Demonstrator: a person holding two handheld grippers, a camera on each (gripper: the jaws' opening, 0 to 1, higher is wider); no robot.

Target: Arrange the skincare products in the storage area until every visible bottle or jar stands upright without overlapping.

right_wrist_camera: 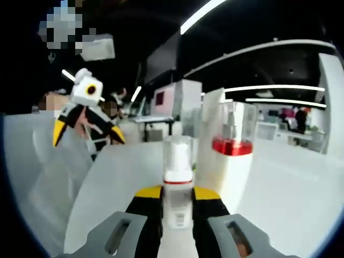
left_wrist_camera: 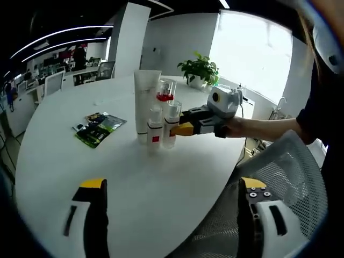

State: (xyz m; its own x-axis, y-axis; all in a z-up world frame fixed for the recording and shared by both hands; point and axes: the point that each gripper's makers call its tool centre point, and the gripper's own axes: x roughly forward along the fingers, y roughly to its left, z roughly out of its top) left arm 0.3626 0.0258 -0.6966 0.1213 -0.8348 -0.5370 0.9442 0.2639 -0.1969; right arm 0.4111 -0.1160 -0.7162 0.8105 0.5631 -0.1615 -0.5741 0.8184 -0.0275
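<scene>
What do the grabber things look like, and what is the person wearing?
The left gripper has dark jaws with yellow tips, one on a white body with dark slots. The right gripper has grey slotted arms and black jaws tipped yellow; from the left gripper view its body is dark, with yellow. The person's sleeve is dark.

Your right gripper (left_wrist_camera: 180, 129) is grey with yellow-tipped black jaws; your left gripper (right_wrist_camera: 86, 137) matches; your sleeve (left_wrist_camera: 317, 115) is dark.
</scene>
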